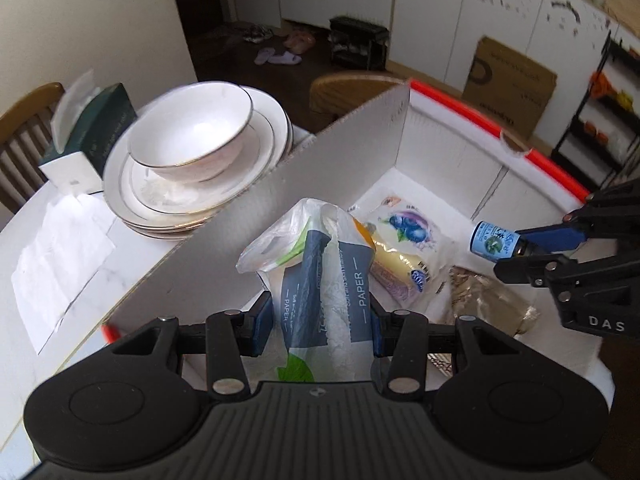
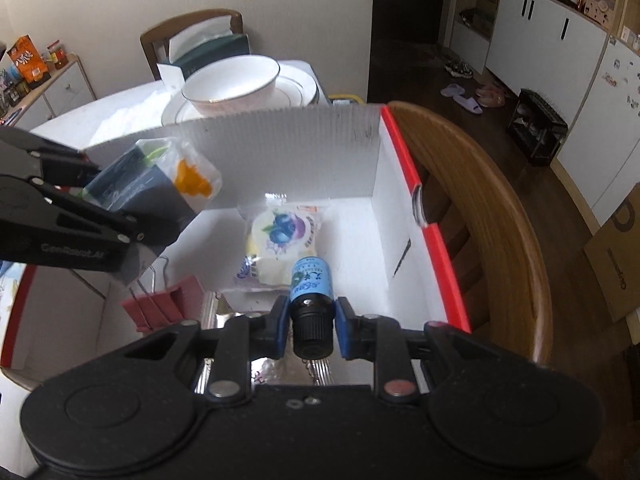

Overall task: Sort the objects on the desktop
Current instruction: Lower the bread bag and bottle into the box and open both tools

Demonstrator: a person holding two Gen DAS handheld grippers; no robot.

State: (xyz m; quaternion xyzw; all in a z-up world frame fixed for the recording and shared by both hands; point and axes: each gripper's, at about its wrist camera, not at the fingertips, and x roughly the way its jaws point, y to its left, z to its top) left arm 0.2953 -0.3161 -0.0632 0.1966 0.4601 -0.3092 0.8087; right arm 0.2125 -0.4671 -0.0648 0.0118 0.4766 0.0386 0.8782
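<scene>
The left tool (image 1: 320,320) is clamped on a soft plastic-wrapped pack of paper tissues, dark blue and white with "PAPER" printed on it (image 1: 320,276), its blue pads pressing in on both sides of the pack. The pack hangs over the open white corrugated cardboard box with a red rim (image 1: 440,152), near the box's long grey-white side wall.

The right tool (image 2: 308,320) grips a small bottle with a blue label and black ribbed cap (image 2: 311,292) by the cap end, its pads narrow around it. The bottle is also above the inside of the box, closer to the red-rimmed wall than the tissue pack is; in the left wrist view the bottle (image 1: 494,242) and the right tool (image 1: 532,248) come in over the box's right side.

On the box floor, below both tools, lies a clear snack packet printed with blueberries (image 2: 286,232), with a second pale yellow wrapped packet (image 1: 400,272) touching it, and a crinkled silvery foil piece (image 1: 484,296) beside them. A dark red binder clip (image 2: 160,304) lies near the box's near-left corner.

Outside the box, beyond its long wall on the white marble-look surface (image 1: 120,264), a white gold-rimmed bowl (image 1: 192,132) sits on a stack of white plates (image 1: 160,200). A dark green tissue box (image 1: 92,132) stands beside the plates, further from the cardboard box, and a flat white sheet of paper (image 1: 60,256) lies near them.
</scene>
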